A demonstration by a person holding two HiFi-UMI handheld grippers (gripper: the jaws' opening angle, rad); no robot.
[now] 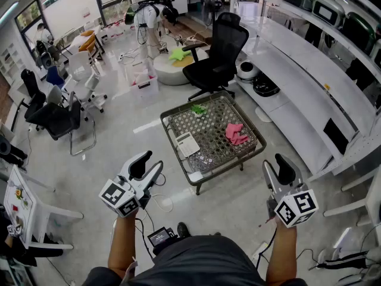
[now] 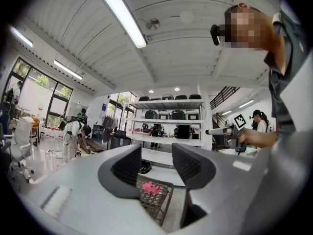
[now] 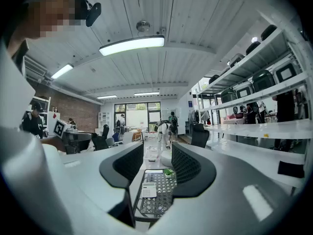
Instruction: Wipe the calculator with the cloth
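On the low mesh-topped table [image 1: 253, 150] lie a white calculator [image 1: 188, 144] at its left side and a crumpled pink cloth [image 1: 236, 133] at its right. In the right gripper view the calculator [image 3: 149, 189] shows between the jaws, far off; in the left gripper view the pink cloth [image 2: 152, 188] does likewise. My left gripper [image 1: 147, 165] is held in the air short of the table's near left corner, open and empty. The right gripper [image 1: 277, 173] hovers near the table's right corner, also open with nothing between its fingers. Both point level.
A small green plant [image 1: 198, 109] stands at the table's far edge. A black office chair [image 1: 217, 58] is behind the table, white shelving [image 1: 309, 82] runs along the right, and more chairs [image 1: 56, 115] stand at the left. A cable [image 1: 161, 202] lies on the floor.
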